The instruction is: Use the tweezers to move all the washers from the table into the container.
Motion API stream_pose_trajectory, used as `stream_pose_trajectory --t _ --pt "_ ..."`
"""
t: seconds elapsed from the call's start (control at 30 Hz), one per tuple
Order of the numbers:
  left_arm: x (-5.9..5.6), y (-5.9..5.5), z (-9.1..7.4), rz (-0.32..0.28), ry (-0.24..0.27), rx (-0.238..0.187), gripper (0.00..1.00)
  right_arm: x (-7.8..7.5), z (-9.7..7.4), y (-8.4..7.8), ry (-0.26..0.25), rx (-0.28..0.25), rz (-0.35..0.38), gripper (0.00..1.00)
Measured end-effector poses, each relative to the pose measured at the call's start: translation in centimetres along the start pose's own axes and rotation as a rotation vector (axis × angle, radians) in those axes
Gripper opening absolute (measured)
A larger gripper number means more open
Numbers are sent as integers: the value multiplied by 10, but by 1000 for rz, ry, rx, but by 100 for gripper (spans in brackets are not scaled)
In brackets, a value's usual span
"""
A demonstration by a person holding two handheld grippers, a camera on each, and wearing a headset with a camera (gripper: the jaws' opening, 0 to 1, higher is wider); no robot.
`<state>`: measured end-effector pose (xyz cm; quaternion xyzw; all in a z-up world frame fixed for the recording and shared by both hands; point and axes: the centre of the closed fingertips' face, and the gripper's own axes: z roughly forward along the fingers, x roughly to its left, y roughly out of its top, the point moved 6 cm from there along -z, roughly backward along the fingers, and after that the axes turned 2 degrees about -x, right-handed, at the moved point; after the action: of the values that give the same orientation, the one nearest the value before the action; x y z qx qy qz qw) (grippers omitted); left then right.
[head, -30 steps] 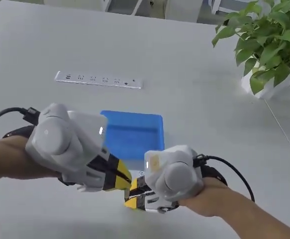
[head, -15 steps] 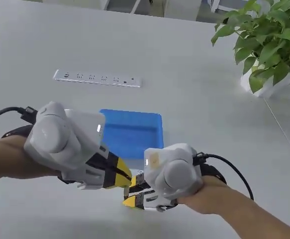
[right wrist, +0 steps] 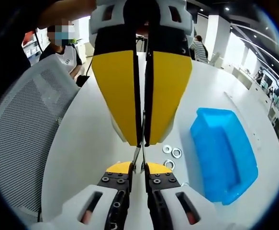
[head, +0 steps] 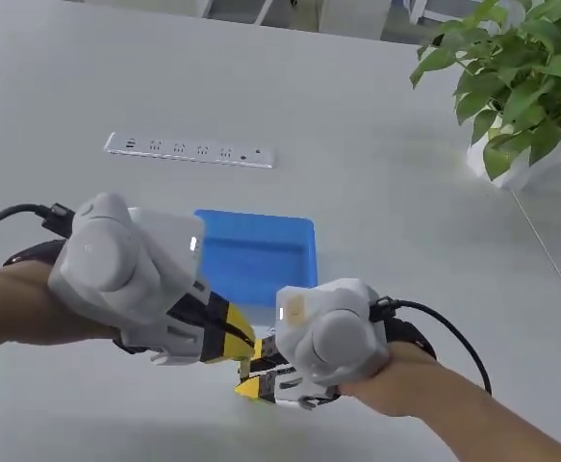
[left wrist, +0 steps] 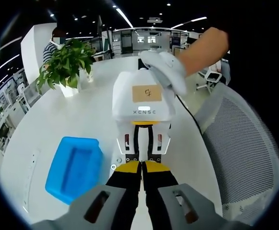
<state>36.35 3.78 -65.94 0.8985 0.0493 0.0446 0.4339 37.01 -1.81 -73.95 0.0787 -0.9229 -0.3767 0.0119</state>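
Note:
My left gripper (head: 240, 345) and right gripper (head: 253, 377) meet tip to tip at the table's near edge. In the right gripper view, thin metal tweezers (right wrist: 140, 152) run from between the left gripper's (right wrist: 142, 143) yellow jaws down into my right gripper's (right wrist: 139, 168) jaws. Both pairs of jaws stand shut on them. Three washers (right wrist: 172, 154) lie on the table just right of the tips, beside the blue container (right wrist: 223, 153). The container (head: 257, 258) sits just beyond the grippers. In the left gripper view, my left gripper (left wrist: 141, 165) faces the right gripper (left wrist: 141, 156), with a washer (left wrist: 113, 167) to the left.
A white power strip (head: 189, 152) lies beyond the container. A potted plant (head: 516, 87) stands at the far right. A mesh office chair (left wrist: 239, 153) is beside the table, and people stand in the background.
The right gripper has edged slightly left and down. Both grippers stay tip to tip.

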Motion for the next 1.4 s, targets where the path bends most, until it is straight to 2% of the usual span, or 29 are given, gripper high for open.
stream_pose_trajectory --t 0.13,0.27,0.53,0.8,1.1,1.4 --pt "0 0 0 -1 3 0 5 0 0 0 -3 3 1 12" --pt "-1 0 0 36 8 0 6 0 0 0 -5 5 -2 12" --pt "0 2 1 53 10 -17 10 1 -1 0 -2 1 -9 11" --pt "4 6 -2 40 29 -57 17 0 -4 -1 -7 0 -8 11" --pt "3 5 -8 -1 48 -94 22 -5 -12 -2 -29 -1 -6 11" --pt "2 -4 -18 -46 103 -119 29 -14 -21 -4 -62 -11 5 11"
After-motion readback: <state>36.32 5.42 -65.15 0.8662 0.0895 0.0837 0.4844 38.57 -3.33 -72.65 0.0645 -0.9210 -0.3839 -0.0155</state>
